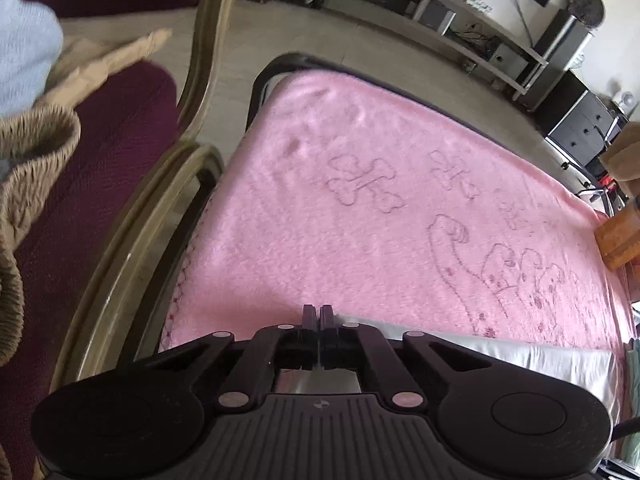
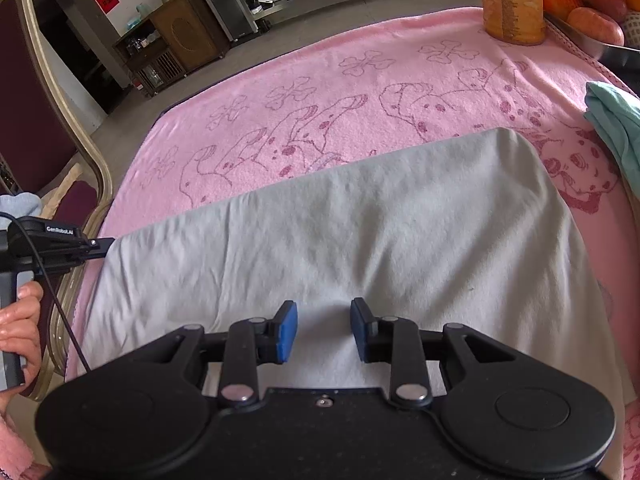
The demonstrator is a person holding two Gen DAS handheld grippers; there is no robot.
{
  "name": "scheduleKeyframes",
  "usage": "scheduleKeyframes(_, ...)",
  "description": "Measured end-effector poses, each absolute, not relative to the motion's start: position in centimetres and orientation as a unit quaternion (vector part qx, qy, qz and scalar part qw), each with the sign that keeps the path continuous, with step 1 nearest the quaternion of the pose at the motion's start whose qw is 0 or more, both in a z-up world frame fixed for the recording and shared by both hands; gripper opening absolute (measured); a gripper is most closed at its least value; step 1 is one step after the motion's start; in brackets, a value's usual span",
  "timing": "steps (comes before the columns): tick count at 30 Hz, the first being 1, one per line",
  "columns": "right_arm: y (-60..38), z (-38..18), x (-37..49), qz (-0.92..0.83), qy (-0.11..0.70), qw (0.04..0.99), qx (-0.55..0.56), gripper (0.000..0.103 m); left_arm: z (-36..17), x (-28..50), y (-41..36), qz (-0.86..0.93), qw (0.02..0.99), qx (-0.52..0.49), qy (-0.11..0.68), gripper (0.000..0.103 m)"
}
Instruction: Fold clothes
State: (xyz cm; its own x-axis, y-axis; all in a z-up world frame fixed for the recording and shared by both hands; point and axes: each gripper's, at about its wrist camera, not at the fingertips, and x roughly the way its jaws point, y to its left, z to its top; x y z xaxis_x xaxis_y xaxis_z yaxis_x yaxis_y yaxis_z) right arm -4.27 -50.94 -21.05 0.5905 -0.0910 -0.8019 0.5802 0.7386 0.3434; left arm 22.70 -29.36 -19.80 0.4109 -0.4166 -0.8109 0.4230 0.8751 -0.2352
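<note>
Right wrist view shows us the grey cloth (image 2: 340, 216) lying flat on the pink blanket (image 2: 280, 92), right under and ahead of our right gripper (image 2: 324, 330). Its long way runs from side to side across the fingers, and its far edge slants up toward the right. The far right corner is rounded and sits near a green cloth (image 2: 612, 128). The left end of the grey cloth reaches the tip of our left gripper (image 2: 100, 245), which a hand (image 2: 20, 320) holds by the handle.

Our right gripper's blue pads (image 2: 289, 332) stand a little apart, with the cloth below the gap and nothing pinched between them. In the left wrist view, our left gripper (image 1: 319, 314) has its fingers pressed tight together, at the edge of the grey cloth (image 1: 500, 356). We cannot tell if any cloth is caught between them.

Ahead of both grippers, the blanket is wide and bare past the cloth's far edge. Far off to the right stand a jar (image 2: 512, 0) and a bowl of fruit (image 2: 592, 8). Left of the fingers is a chair (image 1: 120, 184) with a woven basket (image 1: 32, 152) on it.
</note>
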Motion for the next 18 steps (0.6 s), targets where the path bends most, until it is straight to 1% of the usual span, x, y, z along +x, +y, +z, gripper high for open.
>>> scheduleKeyframes(3,-51.1,-21.1,-4.3,-0.199,0.406,0.838,0.303,0.029,-18.7,22.0,-29.3,-0.215,0.865,0.022,0.454,0.0)
scheduleKeyframes(6,-51.1,-21.1,-4.3,-0.199,0.406,0.839,0.303,0.029,-18.5,21.5,-30.0,-0.15,0.896,0.093,0.407,0.0)
scheduleKeyframes(8,-51.0,-21.1,-4.2,-0.2,0.408,0.839,0.3,0.029,-18.9,21.6,-30.3,-0.133,0.9,0.122,0.398,0.0)
scheduleKeyframes(11,-50.9,-21.0,-3.9,-0.202,0.413,0.838,0.293,0.031,-18.6,22.1,-29.6,-0.127,0.898,0.106,0.408,0.001)
scheduleKeyframes(12,-50.9,-20.9,-3.9,-0.2,0.415,0.838,0.293,0.033,-18.1,22.0,-29.1,-0.12,0.901,0.1,0.404,0.002)
scheduleKeyframes(13,-50.9,-20.7,-3.9,-0.2,0.414,0.838,0.294,0.033,-17.6,21.9,-28.4,-0.114,0.904,0.093,0.401,0.003)
scheduleKeyframes(15,-51.2,-19.9,-4.3,-0.207,0.41,0.837,0.297,0.033,-16.6,21.4,-27.3,-0.107,0.905,0.085,0.403,0.009)
scheduleKeyframes(18,-51.9,-17.5,-5.9,-0.208,0.388,0.845,0.305,0.033,-15.2,19.4,-26.3,-0.106,0.9,0.094,0.412,0.01)
